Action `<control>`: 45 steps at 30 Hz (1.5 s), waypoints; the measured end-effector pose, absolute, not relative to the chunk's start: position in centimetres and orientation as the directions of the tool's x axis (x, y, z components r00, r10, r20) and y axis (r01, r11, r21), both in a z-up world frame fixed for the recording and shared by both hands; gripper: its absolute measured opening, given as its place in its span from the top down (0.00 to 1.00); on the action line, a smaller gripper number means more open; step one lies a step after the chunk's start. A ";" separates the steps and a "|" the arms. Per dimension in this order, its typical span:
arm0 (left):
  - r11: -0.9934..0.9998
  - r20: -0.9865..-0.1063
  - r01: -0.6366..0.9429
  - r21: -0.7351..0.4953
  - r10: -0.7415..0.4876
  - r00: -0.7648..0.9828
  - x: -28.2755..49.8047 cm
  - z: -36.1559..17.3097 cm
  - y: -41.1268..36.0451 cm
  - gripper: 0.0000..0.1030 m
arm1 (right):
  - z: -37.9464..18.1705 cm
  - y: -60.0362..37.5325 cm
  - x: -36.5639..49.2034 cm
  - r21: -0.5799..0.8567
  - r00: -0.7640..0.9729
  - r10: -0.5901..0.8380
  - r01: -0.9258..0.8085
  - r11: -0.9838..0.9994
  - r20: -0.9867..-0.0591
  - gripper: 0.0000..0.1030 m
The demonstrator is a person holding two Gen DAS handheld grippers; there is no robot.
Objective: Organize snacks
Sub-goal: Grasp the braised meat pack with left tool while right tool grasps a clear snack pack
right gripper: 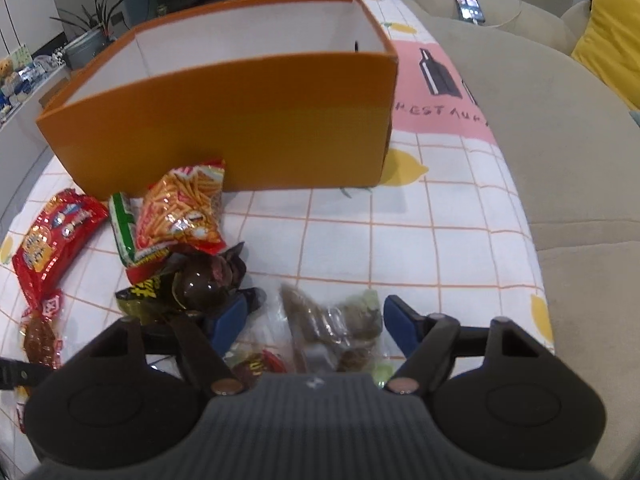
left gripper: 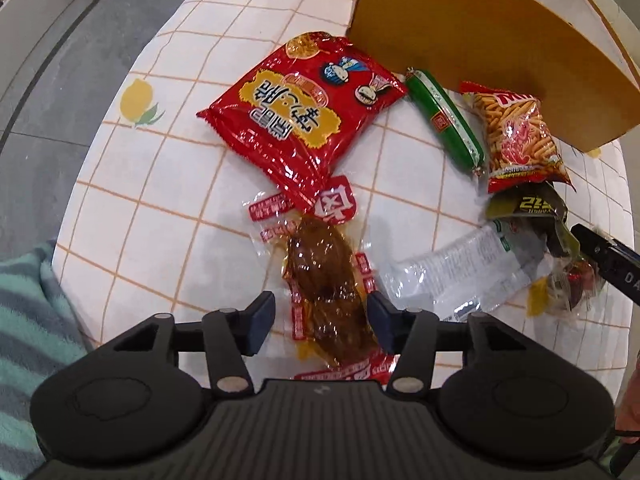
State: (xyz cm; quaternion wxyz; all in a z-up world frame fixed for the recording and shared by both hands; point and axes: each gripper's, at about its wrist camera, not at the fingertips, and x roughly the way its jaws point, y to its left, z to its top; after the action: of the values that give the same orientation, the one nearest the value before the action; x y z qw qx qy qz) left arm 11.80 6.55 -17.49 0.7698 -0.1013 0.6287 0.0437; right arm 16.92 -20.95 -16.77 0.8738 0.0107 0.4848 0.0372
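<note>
My left gripper point(left gripper: 320, 320) is open, its fingers on either side of a clear packet of brown braised meat point(left gripper: 324, 276) that lies on the checked tablecloth. My right gripper point(right gripper: 316, 320) is open over a clear bag of mixed snacks point(right gripper: 320, 328); whether the fingers touch it is unclear. Beyond lie a big red snack bag point(left gripper: 304, 116), a green sausage point(left gripper: 444, 120), an orange stick-snack bag point(left gripper: 520, 136) and a dark green packet point(left gripper: 528, 212). An open orange box point(right gripper: 240, 128) with a white inside stands behind them.
The tablecloth point(right gripper: 400, 240) has orange grid lines and lemon prints. A beige sofa point(right gripper: 560, 160) runs along the right, with a phone point(right gripper: 468, 4) on it. A striped teal blanket point(left gripper: 28, 320) lies at the left table edge. Grey floor point(left gripper: 60, 80) lies beyond.
</note>
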 end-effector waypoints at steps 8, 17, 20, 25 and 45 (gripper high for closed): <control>0.993 -0.969 -0.108 -0.055 -0.027 0.246 12.5 -17.8 4.0 0.51 | -17.2 -20.6 16.8 0.024 0.533 0.066 -0.085 0.996 -0.844 0.39; 0.994 -0.957 -0.071 -0.086 -0.062 0.285 11.6 -15.6 5.1 0.52 | -17.2 -22.1 16.5 0.070 0.506 0.083 -0.044 0.997 -0.859 0.47; 0.994 -0.953 -0.065 -0.091 -0.068 0.297 11.2 -14.6 4.9 0.52 | -17.0 -22.5 16.3 0.086 0.504 0.088 -0.027 0.996 -0.859 0.51; 0.991 -0.948 -0.079 -0.110 -0.081 0.308 10.9 -14.0 5.3 0.53 | -16.4 -22.6 15.5 0.077 0.519 0.082 -0.032 0.997 -0.851 0.52; 0.986 -0.905 -0.014 -0.163 -0.144 0.401 8.3 -10.5 4.6 0.60 | -12.3 -22.7 11.8 0.055 0.606 0.078 -0.057 0.997 -0.792 0.53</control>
State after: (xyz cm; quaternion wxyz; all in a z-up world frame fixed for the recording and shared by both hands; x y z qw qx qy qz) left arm 8.28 4.64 -10.45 0.8338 -0.0725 0.5459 -0.0390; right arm 11.77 -22.66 -12.28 0.8959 0.0120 0.4425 0.0378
